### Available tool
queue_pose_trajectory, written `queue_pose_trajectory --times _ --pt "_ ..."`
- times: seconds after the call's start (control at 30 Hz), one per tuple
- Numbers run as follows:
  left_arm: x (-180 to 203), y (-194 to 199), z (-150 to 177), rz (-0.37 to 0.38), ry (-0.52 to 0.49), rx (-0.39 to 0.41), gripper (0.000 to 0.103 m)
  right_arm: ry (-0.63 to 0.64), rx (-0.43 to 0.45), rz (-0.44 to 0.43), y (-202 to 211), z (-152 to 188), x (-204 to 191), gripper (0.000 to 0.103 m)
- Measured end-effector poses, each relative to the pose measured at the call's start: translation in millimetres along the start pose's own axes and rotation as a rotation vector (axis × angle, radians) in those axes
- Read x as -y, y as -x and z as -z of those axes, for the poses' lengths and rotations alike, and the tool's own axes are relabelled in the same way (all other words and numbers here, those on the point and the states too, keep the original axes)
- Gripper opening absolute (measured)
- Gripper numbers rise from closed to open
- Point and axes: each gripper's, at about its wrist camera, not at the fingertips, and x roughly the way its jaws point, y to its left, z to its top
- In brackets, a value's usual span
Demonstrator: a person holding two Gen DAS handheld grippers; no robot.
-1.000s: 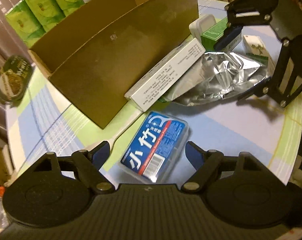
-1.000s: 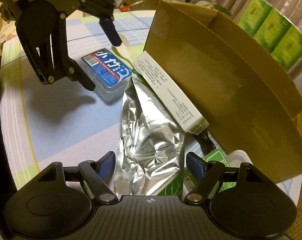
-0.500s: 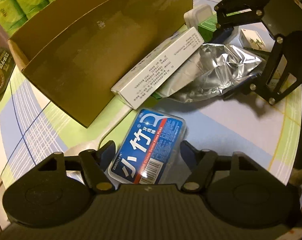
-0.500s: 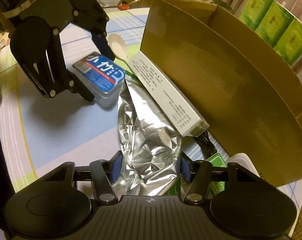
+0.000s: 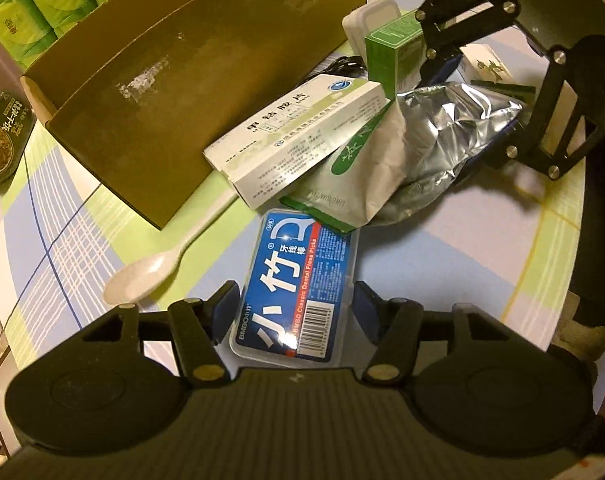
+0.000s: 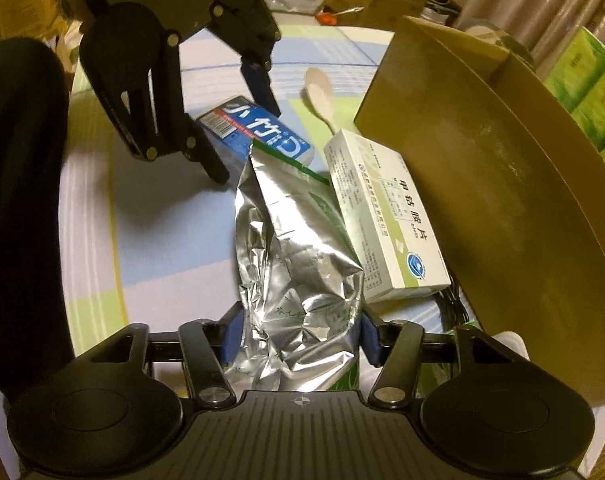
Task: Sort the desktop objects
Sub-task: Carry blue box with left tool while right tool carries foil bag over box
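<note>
Both claws had closed in since the earlier frames. Left wrist view: the left gripper [image 5: 292,306] clasped the blue floss-pick box [image 5: 296,282] on the checked tablecloth [image 5: 442,264]. Right wrist view: the right gripper [image 6: 298,334] squeezed the crumpled foil pouch [image 6: 298,276] beside the white medicine carton [image 6: 382,220] and cardboard box [image 6: 502,184].

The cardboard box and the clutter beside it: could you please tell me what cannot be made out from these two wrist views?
- Cardboard box: its inside is hidden by its own tall wall in both views.
- Black cable: mostly hidden under the white medicine box in the right wrist view.
- White spoon: its handle is hidden behind the medicine box there.
- Silver foil pouch: its near end is cut off by the right tool's body.
</note>
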Motion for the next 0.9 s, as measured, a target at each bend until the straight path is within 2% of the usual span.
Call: queue_pose_trajectory --times 0.13,0.3,0.47,0.63,0.9 --pt "1 -4 -4 0.006 0.002 0.005 0.06 0.021 -0.015 -0.007 -4 -2 -2 0.064" --pt "-1 -4 -9 0.034 0.012 -0.002 0.063 -0.052 -0.026 -0.054 -8 -2 9 0.065" --pt "-12 -7 -10 0.087 0.069 -0.025 0.064 -0.147 -0.051 -0.12 -10 -2 22 0.064" --pt "-17 -6 -6 0.123 0.121 -0.019 0.056 -0.129 -0.036 -0.101 -5 -4 18 0.049" --pt "-3 2 -6 0.069 0.091 -0.016 0.055 -0.059 0.013 -0.053 8 -10 5 0.046"
